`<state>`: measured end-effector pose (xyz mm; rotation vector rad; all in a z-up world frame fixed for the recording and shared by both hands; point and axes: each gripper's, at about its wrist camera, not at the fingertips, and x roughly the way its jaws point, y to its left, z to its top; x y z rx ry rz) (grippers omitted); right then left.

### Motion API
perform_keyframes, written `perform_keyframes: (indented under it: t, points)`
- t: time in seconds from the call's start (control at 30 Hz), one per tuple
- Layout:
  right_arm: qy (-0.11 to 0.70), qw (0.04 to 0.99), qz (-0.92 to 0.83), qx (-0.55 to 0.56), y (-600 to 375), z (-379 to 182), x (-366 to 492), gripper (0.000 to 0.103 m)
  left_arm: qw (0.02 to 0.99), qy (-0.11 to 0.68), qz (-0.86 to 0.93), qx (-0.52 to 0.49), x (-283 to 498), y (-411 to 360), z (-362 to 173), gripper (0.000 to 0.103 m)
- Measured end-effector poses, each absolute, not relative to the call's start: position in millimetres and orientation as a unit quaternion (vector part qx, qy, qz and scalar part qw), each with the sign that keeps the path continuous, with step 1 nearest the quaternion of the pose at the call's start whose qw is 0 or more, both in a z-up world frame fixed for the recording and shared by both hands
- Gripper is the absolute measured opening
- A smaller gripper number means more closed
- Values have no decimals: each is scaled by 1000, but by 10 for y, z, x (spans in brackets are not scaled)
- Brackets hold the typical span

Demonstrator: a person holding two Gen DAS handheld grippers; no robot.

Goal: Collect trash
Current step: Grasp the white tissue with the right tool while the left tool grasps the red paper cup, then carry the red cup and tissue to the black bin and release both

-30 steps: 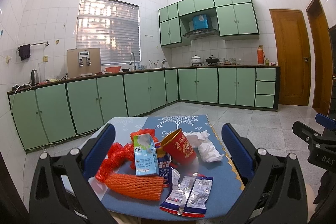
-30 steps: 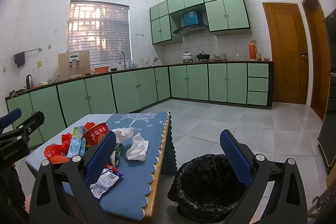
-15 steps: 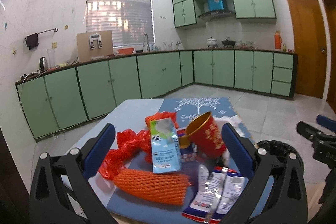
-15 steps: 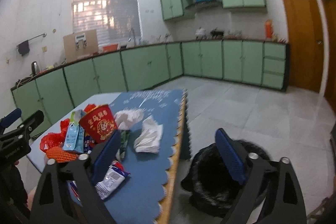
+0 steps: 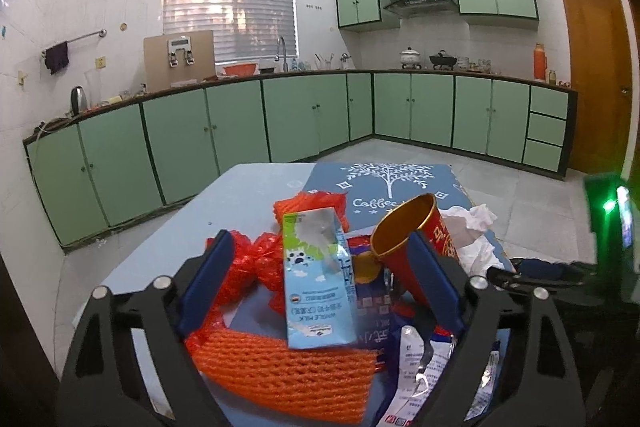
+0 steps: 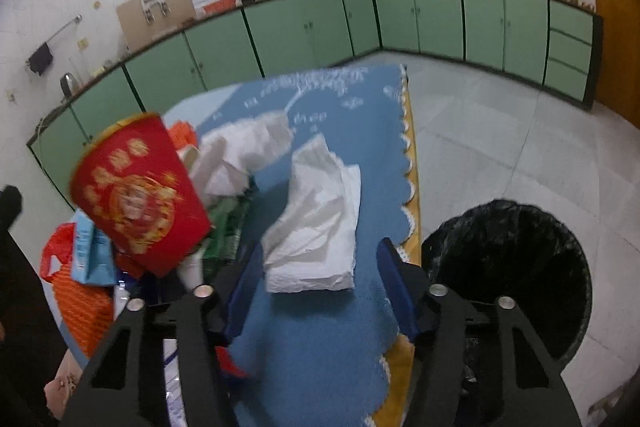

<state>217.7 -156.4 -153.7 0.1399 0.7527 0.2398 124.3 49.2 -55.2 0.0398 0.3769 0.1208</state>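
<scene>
Trash lies piled on a table with a blue cloth [image 5: 248, 187]. In the left wrist view my left gripper [image 5: 318, 277] is open over a blue milk carton [image 5: 316, 275], with orange foam netting [image 5: 288, 375] below it, a red paper cup [image 5: 416, 239] on its side to the right and snack wrappers [image 5: 424, 375] nearby. In the right wrist view my right gripper [image 6: 320, 285] is open just above a white crumpled tissue [image 6: 320, 227]. The red cup [image 6: 140, 195] lies to its left. A black-lined trash bin [image 6: 508, 275] stands on the floor to the right.
A second white tissue [image 6: 240, 147] lies behind the cup. Red plastic netting [image 5: 248, 267] sits left of the carton. Green cabinets [image 5: 304, 119] line the walls beyond a tiled floor [image 6: 500, 131]. The table's scalloped edge [image 6: 408, 163] runs beside the bin.
Both grippers have moved forward and down onto the table: the left one now frames the milk carton, the right one tilted down over the white tissue. Both stay open.
</scene>
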Motion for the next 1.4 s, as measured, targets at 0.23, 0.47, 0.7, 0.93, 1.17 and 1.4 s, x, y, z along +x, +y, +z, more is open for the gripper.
perform_keyframes:
  t: [0.23, 0.47, 0.7, 0.93, 1.17, 1.4]
  points:
    - [391, 907, 138, 68, -1562, -1631, 2217, 20, 983, 176, 33, 23, 1387, 355, -518, 83]
    - [365, 918, 142, 69, -1680, -1408, 2210, 9, 985, 172, -1, 33, 1599, 183, -467, 83]
    - [357, 922, 135, 69, -1761, -1363, 2228, 9, 979, 201, -29, 30, 1765, 59, -565, 64]
    - [356, 922, 133, 76, -1815, -1384, 2236, 9, 967, 244, -60, 34, 1884, -8, -688, 42]
    - [354, 923, 133, 76, -1831, -1385, 2213, 9, 962, 264, -65, 35, 1885, 13, -721, 18]
    - [364, 918, 140, 77, -1811, -1436, 2222, 9, 966, 252, -62, 23, 1808, 45, -683, 8]
